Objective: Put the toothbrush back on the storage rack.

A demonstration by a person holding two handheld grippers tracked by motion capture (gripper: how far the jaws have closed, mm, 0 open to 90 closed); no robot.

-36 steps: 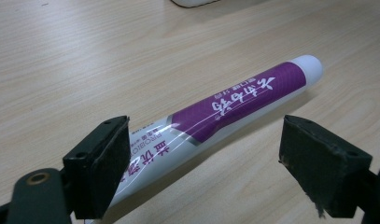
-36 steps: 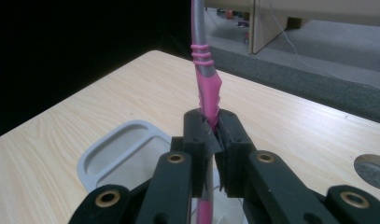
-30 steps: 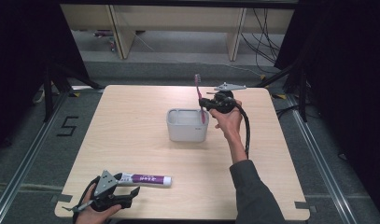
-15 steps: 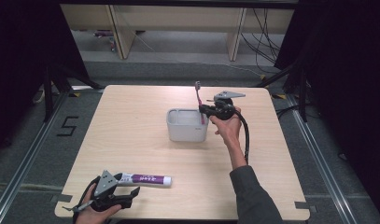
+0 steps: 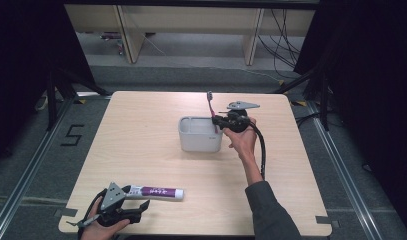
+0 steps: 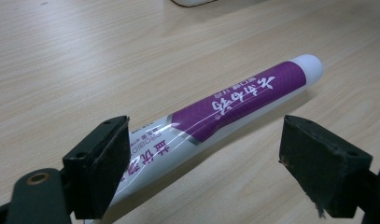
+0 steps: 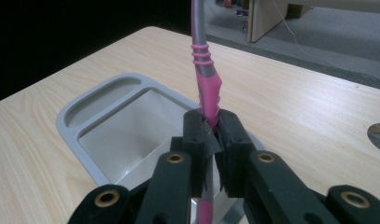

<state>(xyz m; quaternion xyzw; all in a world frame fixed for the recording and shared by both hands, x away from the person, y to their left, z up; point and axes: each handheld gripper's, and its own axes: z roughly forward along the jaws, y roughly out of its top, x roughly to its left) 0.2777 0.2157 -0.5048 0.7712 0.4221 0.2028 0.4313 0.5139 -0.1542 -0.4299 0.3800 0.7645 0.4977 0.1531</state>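
The right gripper (image 5: 220,121) has come down from where it stood a second ago and now sits at the right rim of the holder (image 5: 201,134), fingers clamped on the toothbrush (image 5: 210,104). The brush stands nearly upright, head up. In the right gripper view its lower end (image 7: 204,212) dips inside the holder's (image 7: 127,135) main compartment. Judgement: insertion is under way; release should wait until the handle rests against the inner wall or floor, otherwise the brush may tip out.

The left gripper (image 5: 122,210) has kept its place at the near left corner of the desk (image 5: 141,130). Its fingers (image 6: 101,161) stand apart, straddling the crimped end of the tube (image 6: 234,100) without pressing on it. The tube lies flat on the desk, cap pointing away from the gripper.

Materials:
- Toothbrush: grey shank, pink ribbed grip of rubbery look.
- Holder: grey moulded plastic, rounded corners, one large well and one narrow well.
- Tube: glossy white laminate, purple printed band, rounded white cap.
- Desk: pale wood-grain laminate, matt.
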